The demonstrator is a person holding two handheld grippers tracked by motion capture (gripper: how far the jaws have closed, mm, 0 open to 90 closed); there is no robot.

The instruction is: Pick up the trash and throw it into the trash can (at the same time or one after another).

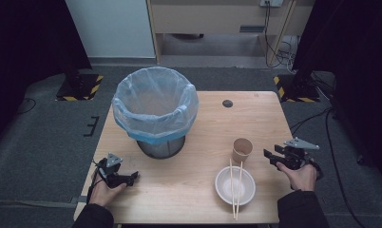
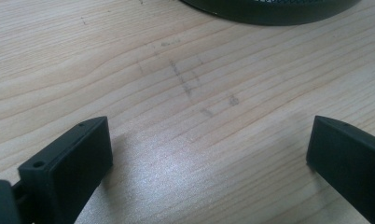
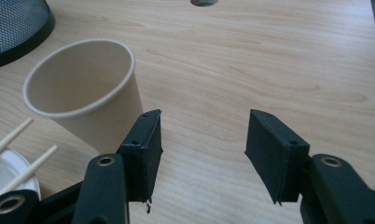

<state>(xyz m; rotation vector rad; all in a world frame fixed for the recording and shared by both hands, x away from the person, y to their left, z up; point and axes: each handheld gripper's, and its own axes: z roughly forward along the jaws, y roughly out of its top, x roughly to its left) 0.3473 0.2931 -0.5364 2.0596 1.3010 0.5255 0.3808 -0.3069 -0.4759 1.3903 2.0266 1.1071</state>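
The right hand-held gripper (image 1: 271,157) hovers just right of the paper cup (image 1: 242,149), pointing left at it, jaws apart with nothing between them. The cup stands upright on the tabletop (image 1: 198,190), just behind the bowl (image 1: 234,185) bearing chopsticks (image 1: 235,187). The left hand-held gripper (image 1: 133,176) rests low near the bin (image 1: 156,109), jaws wide open.

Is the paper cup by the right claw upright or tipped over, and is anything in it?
Upright and apparently empty: the paper cup stands on its base on the table, mouth up, its visible inner wall bare; the very bottom is hidden.
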